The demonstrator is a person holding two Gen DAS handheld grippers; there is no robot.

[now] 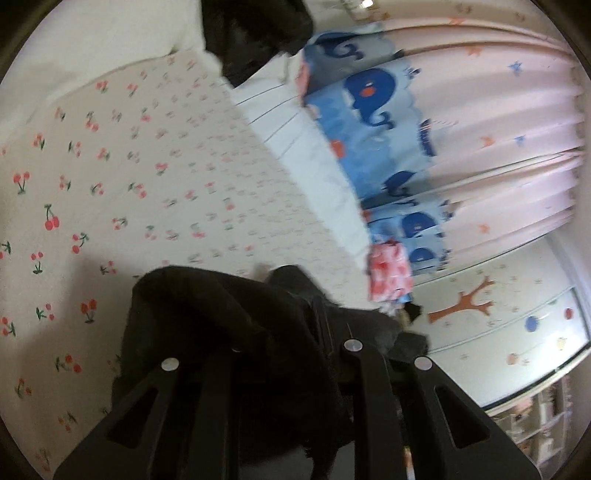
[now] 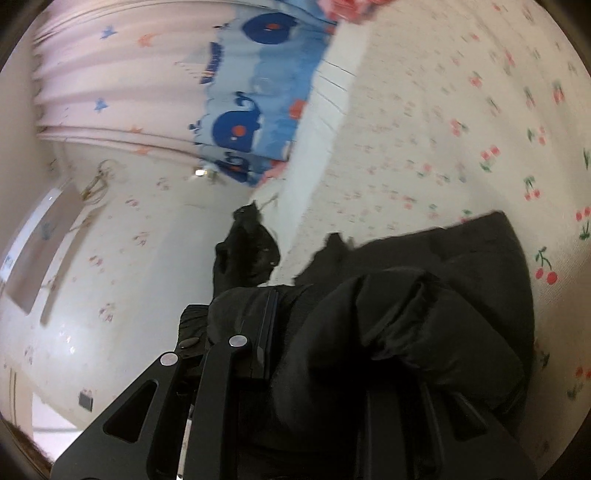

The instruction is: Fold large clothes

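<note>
A black garment [image 1: 221,332] is bunched over my left gripper [image 1: 295,310], which is shut on it above the cherry-print bedsheet [image 1: 129,166]. Another black part [image 1: 255,33] shows at the top of the left wrist view. In the right wrist view the same black garment [image 2: 406,314] drapes over my right gripper [image 2: 295,321], which is shut on it; its far finger is hidden by cloth. A black end [image 2: 247,254] hangs past the bed edge. Both views are tilted and blurred.
A blue whale-print quilt [image 1: 380,122] and a red-and-white cloth [image 1: 389,271] lie along the bed's far edge. Pink star curtains [image 1: 509,147] hang behind. A patterned wall [image 2: 110,258] and a white striped bed edge [image 2: 325,110] show in the right wrist view.
</note>
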